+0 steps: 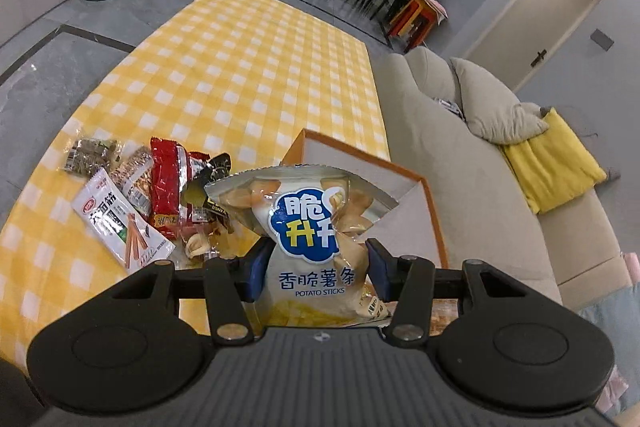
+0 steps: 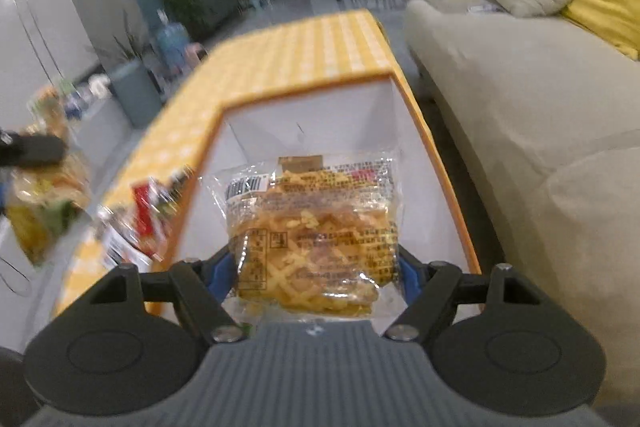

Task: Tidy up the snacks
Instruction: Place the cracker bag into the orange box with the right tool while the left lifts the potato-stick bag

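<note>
Snacks are only partly sorting: left hand-held gripper (image 1: pixel 316 267) is clamping a potato-stick bag (image 1: pixel 310 227) near the box (image 1: pixel 434 211), right hand-held gripper (image 2: pixel 316 271) is clamping a cracker packet (image 2: pixel 312 227) over it, while a pile (image 1: pixel 140 195) is waiting lower left on the tabletop (image 1: pixel 248 67).

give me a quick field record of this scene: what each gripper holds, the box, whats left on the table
left gripper: shut on potato sticks bag
right gripper: shut on clear pastry packet, above the box
box: white inside, orange rim, open, nothing seen inside
table: yellow checked cloth
loose snacks: pile left of the box
</note>
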`<act>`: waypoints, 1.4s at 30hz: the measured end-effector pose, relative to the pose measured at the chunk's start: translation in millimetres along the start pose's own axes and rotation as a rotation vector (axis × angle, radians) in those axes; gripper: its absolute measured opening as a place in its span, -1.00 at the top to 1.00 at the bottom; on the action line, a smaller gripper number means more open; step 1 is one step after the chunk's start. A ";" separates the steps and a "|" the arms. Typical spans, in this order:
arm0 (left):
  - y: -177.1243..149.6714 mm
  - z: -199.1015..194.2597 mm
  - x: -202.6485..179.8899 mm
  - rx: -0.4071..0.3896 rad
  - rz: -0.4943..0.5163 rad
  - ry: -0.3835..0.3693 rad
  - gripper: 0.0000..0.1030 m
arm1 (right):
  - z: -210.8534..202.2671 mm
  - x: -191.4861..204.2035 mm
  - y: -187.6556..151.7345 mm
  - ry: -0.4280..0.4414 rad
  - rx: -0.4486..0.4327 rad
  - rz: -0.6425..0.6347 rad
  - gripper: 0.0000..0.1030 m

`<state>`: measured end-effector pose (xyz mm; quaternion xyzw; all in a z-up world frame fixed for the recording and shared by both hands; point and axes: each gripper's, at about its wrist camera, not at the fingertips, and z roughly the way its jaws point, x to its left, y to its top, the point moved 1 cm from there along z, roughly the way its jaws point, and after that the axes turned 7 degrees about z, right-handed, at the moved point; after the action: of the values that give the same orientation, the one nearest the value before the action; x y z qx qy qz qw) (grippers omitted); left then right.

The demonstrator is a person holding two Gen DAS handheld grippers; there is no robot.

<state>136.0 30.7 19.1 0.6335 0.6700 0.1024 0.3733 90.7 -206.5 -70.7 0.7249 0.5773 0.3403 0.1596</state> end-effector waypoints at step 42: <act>1.0 -3.7 23.5 -0.001 0.029 0.005 -0.11 | 92.0 10.7 -16.4 -0.298 0.296 -0.193 -0.56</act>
<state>136.3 53.9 13.6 0.6428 0.6615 0.1098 0.3703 142.2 -176.8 -143.6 0.7241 0.6576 0.1239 0.1668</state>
